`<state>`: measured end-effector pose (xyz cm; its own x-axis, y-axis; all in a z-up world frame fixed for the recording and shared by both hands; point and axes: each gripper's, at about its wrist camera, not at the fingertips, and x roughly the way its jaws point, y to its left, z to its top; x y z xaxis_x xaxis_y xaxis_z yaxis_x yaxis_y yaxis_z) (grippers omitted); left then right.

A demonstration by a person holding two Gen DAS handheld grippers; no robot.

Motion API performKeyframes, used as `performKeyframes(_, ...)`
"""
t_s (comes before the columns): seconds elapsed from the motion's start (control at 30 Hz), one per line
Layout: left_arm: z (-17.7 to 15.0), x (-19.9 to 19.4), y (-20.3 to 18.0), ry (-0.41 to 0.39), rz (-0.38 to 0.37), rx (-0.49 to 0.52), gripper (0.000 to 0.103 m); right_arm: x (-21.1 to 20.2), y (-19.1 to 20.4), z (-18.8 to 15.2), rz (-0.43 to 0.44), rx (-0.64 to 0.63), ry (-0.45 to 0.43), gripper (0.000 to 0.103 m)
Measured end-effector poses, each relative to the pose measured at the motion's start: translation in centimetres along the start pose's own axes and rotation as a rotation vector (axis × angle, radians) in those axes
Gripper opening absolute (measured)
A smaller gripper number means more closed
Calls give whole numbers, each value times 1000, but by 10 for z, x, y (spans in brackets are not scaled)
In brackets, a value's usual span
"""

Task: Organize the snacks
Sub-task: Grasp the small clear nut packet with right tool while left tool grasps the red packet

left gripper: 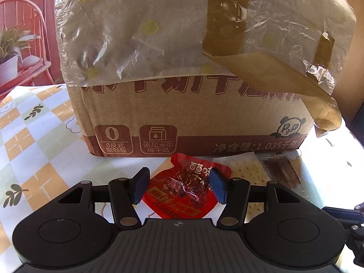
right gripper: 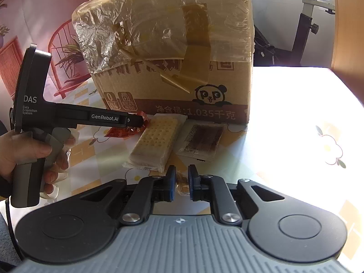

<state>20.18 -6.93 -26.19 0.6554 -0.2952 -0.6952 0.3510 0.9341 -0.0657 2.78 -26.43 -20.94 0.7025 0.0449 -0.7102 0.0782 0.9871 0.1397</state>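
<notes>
The left gripper (left gripper: 179,187) hung wide open around a red foil snack pouch (left gripper: 182,193); closing on it seemed next. The right gripper (right gripper: 181,183), nearly closed, pinched something small and brown.

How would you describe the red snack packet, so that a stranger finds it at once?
Find the big cardboard box on the checked tablecloth. Three snacks lie along its front; the red packet is leftmost, between the open left tongs. Unlike the pale cracker pack beside it, it is bright red.

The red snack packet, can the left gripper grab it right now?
Probably yes. The left gripper is open with the red snack packet right between its fingers, and nothing blocks it; the cardboard box sits behind.
</notes>
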Motion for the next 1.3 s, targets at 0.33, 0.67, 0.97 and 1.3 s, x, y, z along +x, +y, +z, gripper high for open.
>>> performKeyframes(0.33,-4,-3,8,24,-3,-10,62,7,5,-3,-9,-45,50,23)
performKeyframes(0.67,-7,-7,12,20,-13,-11,62,10,8,-6,-21,-75,54,19)
performKeyframes(0.97,-9,-2,0,-17,35,74,42,-4,-4,-7,-55,1,14,19)
performKeyframes(1.3,-37,-53,7,-70,-3,34,16,-9,9,-3,-27,-21,-23,19)
